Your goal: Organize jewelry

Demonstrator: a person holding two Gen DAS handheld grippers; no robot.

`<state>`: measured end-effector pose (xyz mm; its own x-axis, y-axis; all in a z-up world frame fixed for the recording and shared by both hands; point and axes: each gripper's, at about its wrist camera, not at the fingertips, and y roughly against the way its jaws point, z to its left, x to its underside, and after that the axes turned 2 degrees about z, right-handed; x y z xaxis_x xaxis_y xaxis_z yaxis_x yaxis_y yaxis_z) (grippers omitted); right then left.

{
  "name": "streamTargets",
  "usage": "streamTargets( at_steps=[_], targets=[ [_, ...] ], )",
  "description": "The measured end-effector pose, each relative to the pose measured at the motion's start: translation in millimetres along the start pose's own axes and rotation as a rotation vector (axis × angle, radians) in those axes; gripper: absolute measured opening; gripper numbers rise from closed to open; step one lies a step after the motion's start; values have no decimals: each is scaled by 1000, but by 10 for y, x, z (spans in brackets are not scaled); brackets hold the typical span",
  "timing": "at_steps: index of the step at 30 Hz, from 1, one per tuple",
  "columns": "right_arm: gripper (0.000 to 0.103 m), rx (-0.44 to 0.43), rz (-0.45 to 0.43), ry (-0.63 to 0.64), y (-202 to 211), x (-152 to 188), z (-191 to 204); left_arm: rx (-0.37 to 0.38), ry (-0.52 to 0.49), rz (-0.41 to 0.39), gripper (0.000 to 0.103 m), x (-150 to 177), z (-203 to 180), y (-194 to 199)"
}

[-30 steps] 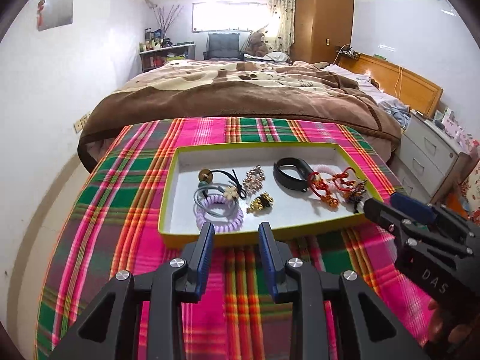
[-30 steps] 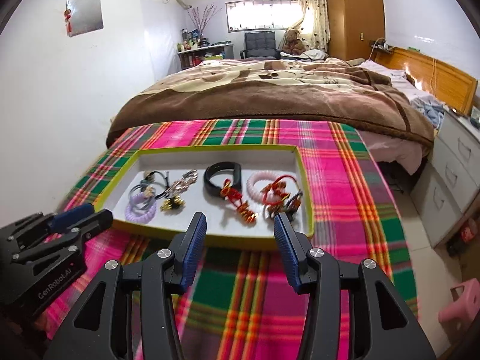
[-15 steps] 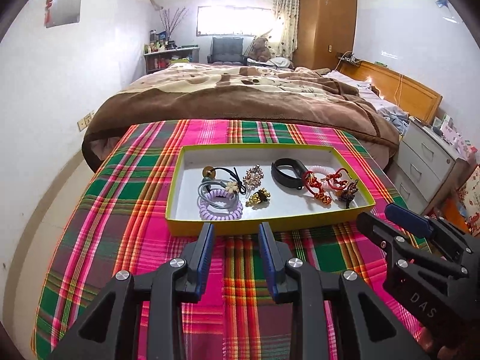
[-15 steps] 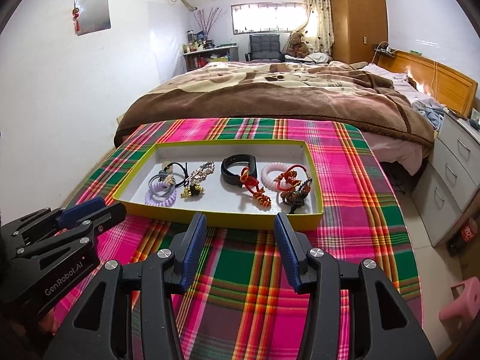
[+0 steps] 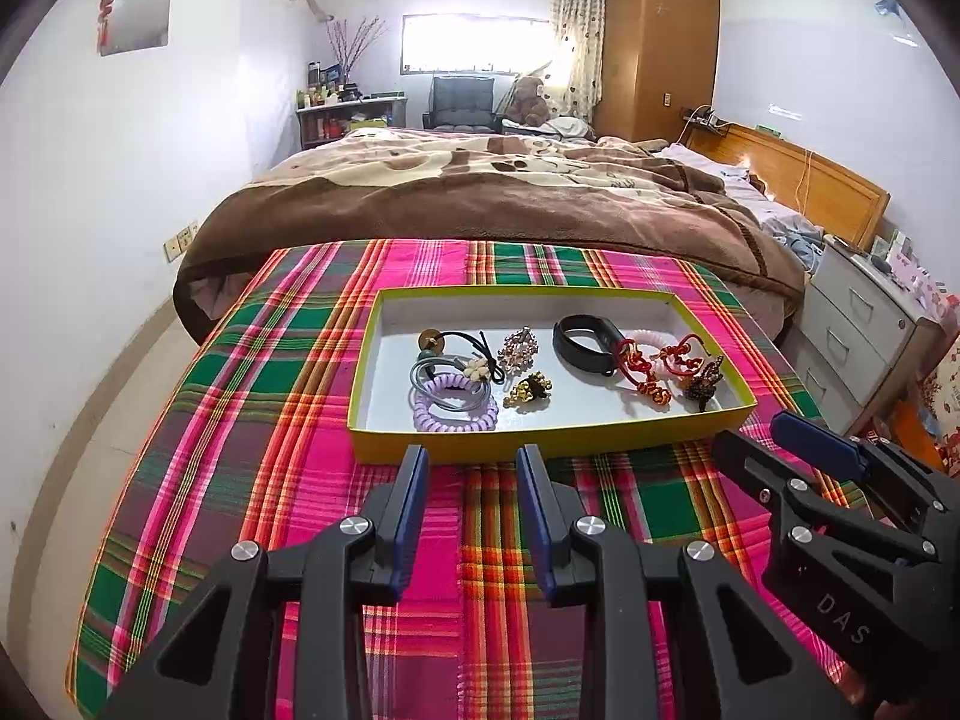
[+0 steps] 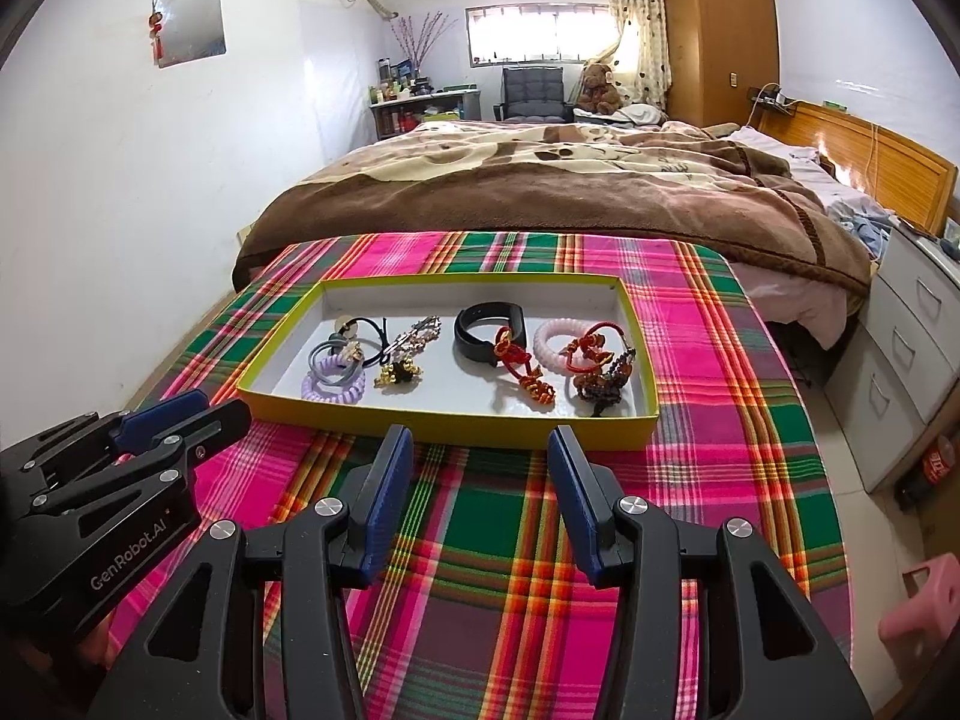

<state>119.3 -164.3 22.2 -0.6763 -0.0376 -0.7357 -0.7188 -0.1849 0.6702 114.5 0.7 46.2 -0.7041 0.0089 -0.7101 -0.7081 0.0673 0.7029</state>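
Since every piece already lies inside the yellow-rimmed tray (image 5: 540,445), the step in hand looks like a closing one — checking the layout, or drawing back from it — and doing it well means keeping both tools clear of the tray's near wall so nothing gets nudged. If another piece does need shifting, I would judge the purple coil hair tie (image 5: 454,407), at the tray's near left, the easiest to take: it is thick and springy, though a grey loop lies across it and may come along. The red knotted cord bracelet (image 5: 645,367), toward the tray's right, touches the black band (image 5: 585,343) and the pink coil behind it, so a lift there calls for a slow, straight pull.

The left gripper (image 5: 470,501) hovers on the near side of the tray, just short of its front wall, fingers pointing at the purple coil; its jaws stand parted with nothing between them. The right gripper (image 6: 480,480) hangs on the same near side, further toward the tray's right end — jaws spread wider, also empty — aimed about at the gap between the gold-toned cluster (image 6: 397,373) and the red cord. Both sit above the plaid cloth (image 6: 480,540), tilted down toward the tray, neither touching it.
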Motion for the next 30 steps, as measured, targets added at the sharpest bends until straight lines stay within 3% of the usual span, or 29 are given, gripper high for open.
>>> streamTargets(
  at_steps=[30],
  targets=[
    [48, 1, 4, -10, 8, 63, 22, 1, 8, 5, 30, 28, 30, 30]
  ],
)
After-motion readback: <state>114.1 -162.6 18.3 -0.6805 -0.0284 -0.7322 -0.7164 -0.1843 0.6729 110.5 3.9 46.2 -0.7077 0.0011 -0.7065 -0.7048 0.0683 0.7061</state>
